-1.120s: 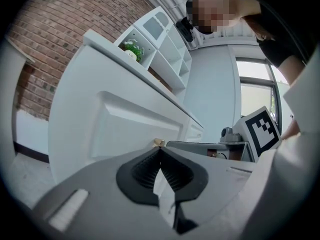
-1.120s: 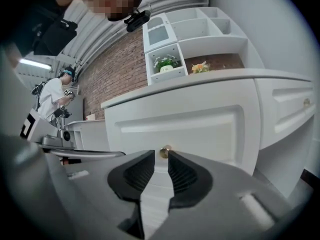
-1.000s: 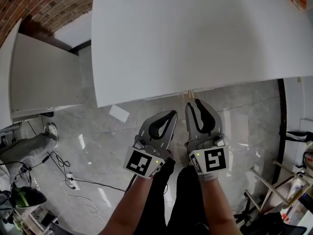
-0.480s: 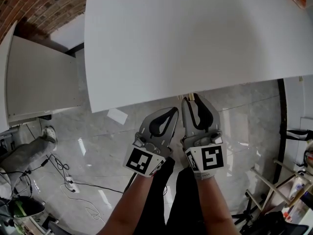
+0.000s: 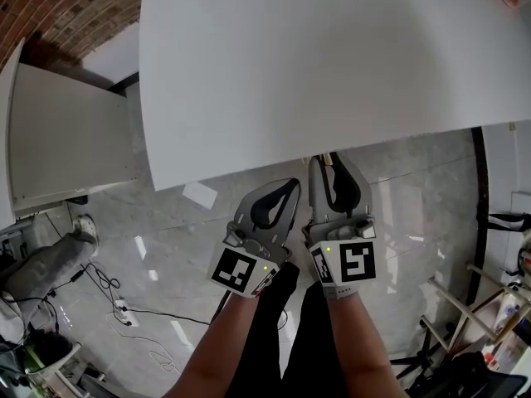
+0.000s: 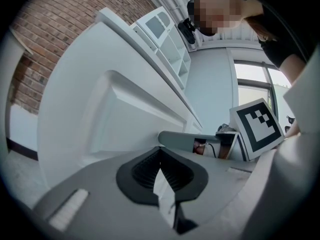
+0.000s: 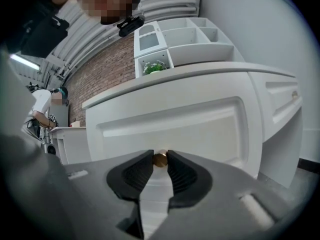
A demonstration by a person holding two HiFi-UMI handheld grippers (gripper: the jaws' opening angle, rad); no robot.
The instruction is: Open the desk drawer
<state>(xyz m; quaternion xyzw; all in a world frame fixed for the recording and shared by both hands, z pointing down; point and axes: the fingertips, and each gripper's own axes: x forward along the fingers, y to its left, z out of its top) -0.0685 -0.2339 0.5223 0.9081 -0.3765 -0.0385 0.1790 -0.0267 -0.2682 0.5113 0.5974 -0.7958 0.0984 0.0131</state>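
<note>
Right tongs (image 7: 160,157) are closed on the brass knob (image 7: 160,160) at 12 o'clock, seemingly firmly, to pull the drawer (image 7: 200,129); left tongs (image 6: 159,150) closed, empty.

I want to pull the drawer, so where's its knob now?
In the right gripper view, the knob sits at centre, pinched by the right gripper, on the drawer front.
</note>
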